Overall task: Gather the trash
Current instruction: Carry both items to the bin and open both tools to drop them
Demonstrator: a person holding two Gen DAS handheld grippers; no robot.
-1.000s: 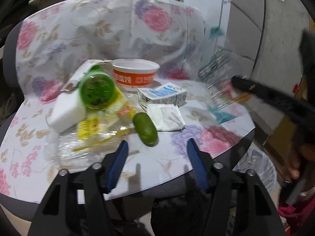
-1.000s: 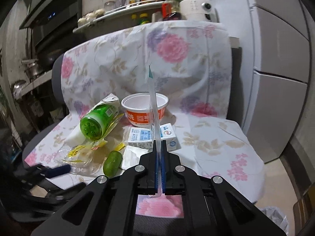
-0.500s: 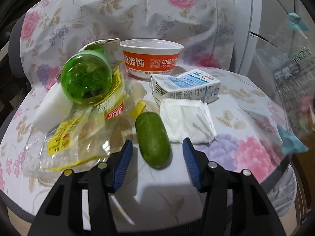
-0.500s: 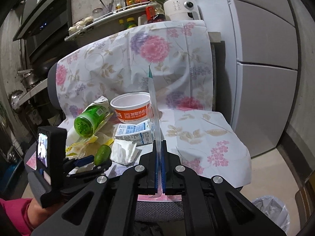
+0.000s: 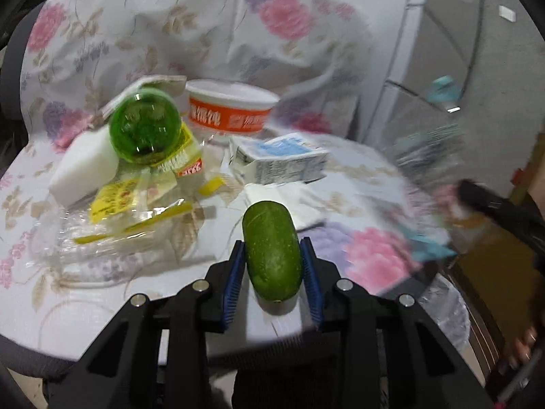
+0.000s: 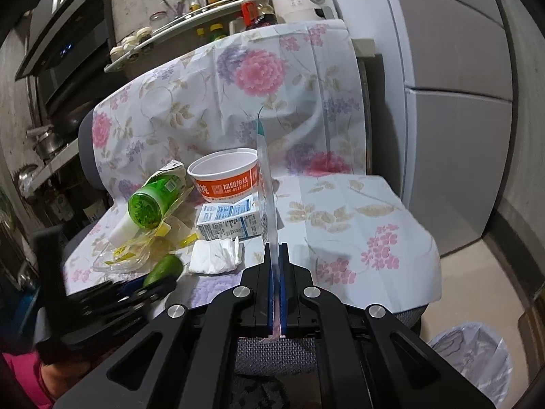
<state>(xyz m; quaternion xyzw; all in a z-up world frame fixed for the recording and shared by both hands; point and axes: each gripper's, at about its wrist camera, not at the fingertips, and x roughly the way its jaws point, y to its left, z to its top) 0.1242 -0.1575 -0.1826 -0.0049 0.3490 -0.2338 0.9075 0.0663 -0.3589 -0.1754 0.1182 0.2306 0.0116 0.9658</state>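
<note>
Trash crowds the left half of a chair seat draped in a flowered cloth (image 6: 357, 225), while the right half lies bare out to the cloth's hanging front edge. My left gripper (image 5: 272, 266) has its blue pads on either side of a green cucumber (image 5: 272, 252) near the seat's front rim, the jaws closing and the pads at or almost at its skin; the cucumber lies lengthwise between them. Just beyond it sit a crumpled white tissue (image 6: 214, 255) and a small blue-and-white carton (image 6: 231, 221) with fine print too small to read. Behind those stands a white and orange paper bowl (image 6: 224, 177), open end up, printed with white Chinese characters and a number beginning 400. To the left, a green bottle (image 5: 144, 129) lies on its side with its base facing me, resting on clear and yellow wrappers (image 5: 129, 211) beside a white foam block (image 5: 85, 170). My right gripper (image 6: 276, 266) is clamped tight on a thin clear plastic wrapper (image 6: 267, 184) that stands upright, edge-on to that camera. On the floor by the seat's right front corner, a bin lined with a clear bag (image 6: 473, 358) stands with open floor around it.
</note>
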